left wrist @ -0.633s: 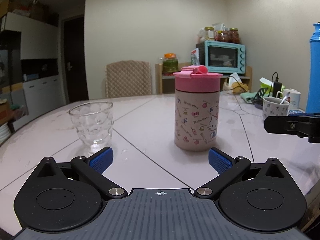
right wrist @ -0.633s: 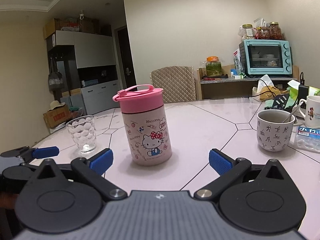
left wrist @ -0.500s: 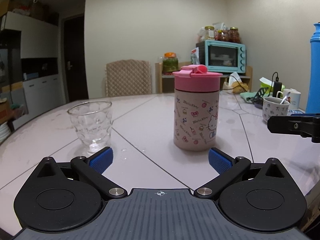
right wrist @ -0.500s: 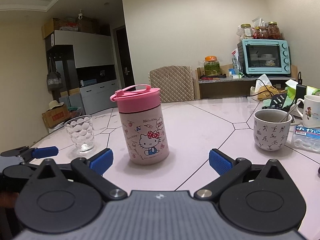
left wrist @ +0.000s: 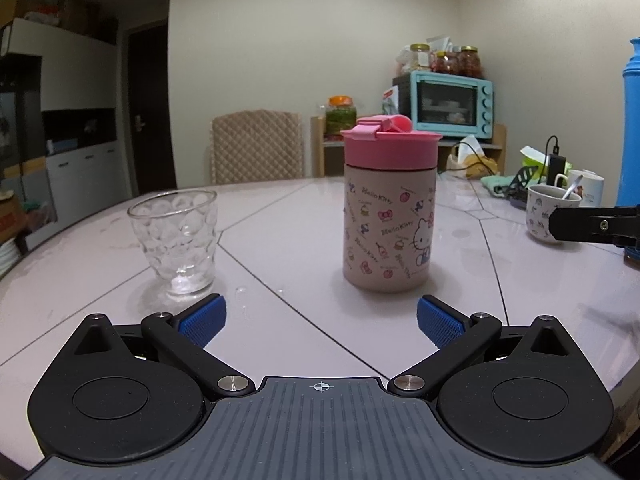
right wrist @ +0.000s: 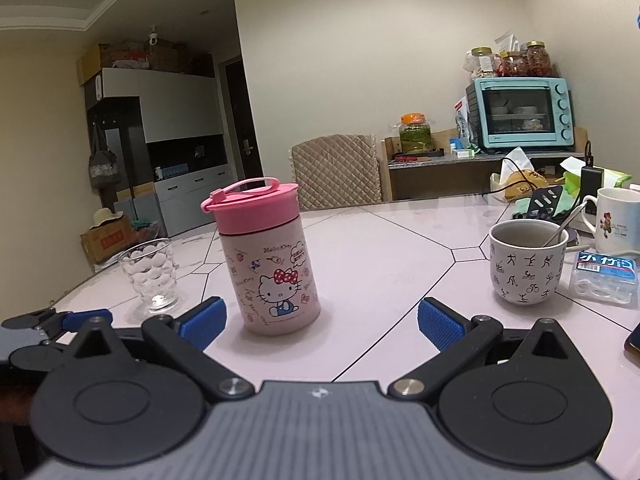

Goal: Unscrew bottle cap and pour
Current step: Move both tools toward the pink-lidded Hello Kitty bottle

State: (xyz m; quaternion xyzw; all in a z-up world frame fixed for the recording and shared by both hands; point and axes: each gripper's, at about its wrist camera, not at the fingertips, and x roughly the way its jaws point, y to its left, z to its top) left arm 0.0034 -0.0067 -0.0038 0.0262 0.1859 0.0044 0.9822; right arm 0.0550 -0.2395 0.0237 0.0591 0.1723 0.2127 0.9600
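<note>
Standing upright on the pale table: a Hello Kitty bottle, its pink screw cap seated on top with the flip spout and carry loop folded down. Just to its left, apart from it, a dimpled drinking glass, mouth up, with nothing clearly showing inside beyond glints at the base. Probably set side by side like this so that a pour needs only a short tilt from one to the other. Cap on and glass looking dry: fits equally a bottle awaiting opening and one closed again, though a few droplets on the table near the glass settle nothing. Left claw spread wide, blue pads well apart, gripping nothing and touching nothing, held low and short of the bottle, which sits slightly right of its centre line. Right claw likewise wide and empty, level with the bottle's base, bottle left of its centre. Held low and facing the bottle from two sides, likely so that one can steady the body while the other takes the cap. Off to the right, clear of both: a patterned mug with a spoon in it.
</note>
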